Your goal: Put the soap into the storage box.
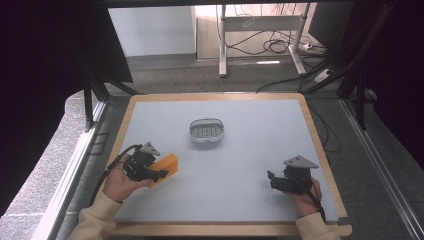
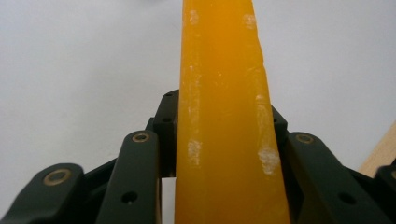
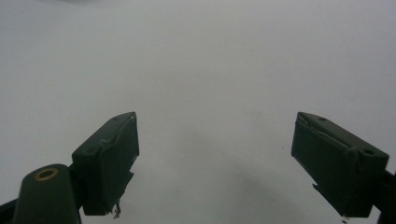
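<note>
The left gripper is clamping an orange bar near the left edge of the table, with the person's left hand wrapped around the gripper's body. In the left gripper view the orange bar is running straight up between the two black jaws, which are pressing against its two long sides (the surface is scuffed with pale marks), and it is reaching well past the jaw tips. From above, the bar is sticking out ahead of the jaws, angled toward the middle of the table.

The right gripper is sitting near the right edge, well apart from the bar. In the right gripper view the right gripper is holding its jaws wide apart with nothing between them.

A small grey-rimmed basket is standing near the table's centre, apart from both grippers.
</note>
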Tool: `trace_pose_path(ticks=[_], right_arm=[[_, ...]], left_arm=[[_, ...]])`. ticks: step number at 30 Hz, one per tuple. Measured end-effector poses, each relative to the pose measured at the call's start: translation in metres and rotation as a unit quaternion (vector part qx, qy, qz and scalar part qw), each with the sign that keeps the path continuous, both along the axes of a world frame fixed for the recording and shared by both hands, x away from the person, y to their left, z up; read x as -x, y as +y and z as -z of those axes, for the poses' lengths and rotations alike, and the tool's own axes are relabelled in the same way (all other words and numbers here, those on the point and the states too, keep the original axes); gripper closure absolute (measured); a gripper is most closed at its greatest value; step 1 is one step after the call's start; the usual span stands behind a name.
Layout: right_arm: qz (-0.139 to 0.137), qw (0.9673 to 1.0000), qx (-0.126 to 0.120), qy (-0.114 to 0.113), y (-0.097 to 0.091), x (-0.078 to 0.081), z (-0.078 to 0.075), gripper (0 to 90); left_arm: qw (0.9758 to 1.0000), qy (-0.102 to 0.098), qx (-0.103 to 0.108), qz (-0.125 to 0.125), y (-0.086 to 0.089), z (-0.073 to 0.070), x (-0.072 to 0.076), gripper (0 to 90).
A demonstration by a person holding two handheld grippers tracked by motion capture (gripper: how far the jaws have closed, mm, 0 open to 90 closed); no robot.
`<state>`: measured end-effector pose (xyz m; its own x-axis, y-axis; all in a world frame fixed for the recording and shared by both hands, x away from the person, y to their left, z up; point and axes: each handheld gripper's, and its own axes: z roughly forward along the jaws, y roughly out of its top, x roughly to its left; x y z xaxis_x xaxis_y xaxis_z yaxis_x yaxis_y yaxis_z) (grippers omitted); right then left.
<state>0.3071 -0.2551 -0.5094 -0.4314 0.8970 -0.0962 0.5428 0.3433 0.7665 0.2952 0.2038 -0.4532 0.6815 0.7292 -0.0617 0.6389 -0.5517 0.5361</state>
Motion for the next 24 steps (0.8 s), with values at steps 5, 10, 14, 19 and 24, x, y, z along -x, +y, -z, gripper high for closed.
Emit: trace_pose_path(ticks=[5,10,14,19,24], right_arm=[[-0.010,0.9999,-0.007,-0.005,0.000,0.000,0.000,15.2],[-0.014,0.9998,-0.008,-0.010,0.001,0.001,-0.001,15.2],[-0.012,0.9998,-0.009,-0.010,0.000,0.001,-0.001,15.2],[-0.012,0.9999,-0.008,-0.010,0.000,0.001,0.000,15.2],[-0.013,0.9998,-0.010,-0.011,0.000,0.001,0.000,15.2]], left_arm=[[0.9999,-0.010,0.001,0.006,0.001,-0.006,-0.004,62.0],[0.9999,-0.015,-0.004,0.004,0.001,-0.009,-0.008,62.0],[0.9998,-0.020,-0.003,0.003,0.001,-0.013,-0.009,62.0],[0.9996,-0.027,-0.007,0.006,0.000,-0.018,-0.012,62.0],[0.9994,-0.030,-0.009,0.010,-0.003,-0.022,-0.014,62.0]])
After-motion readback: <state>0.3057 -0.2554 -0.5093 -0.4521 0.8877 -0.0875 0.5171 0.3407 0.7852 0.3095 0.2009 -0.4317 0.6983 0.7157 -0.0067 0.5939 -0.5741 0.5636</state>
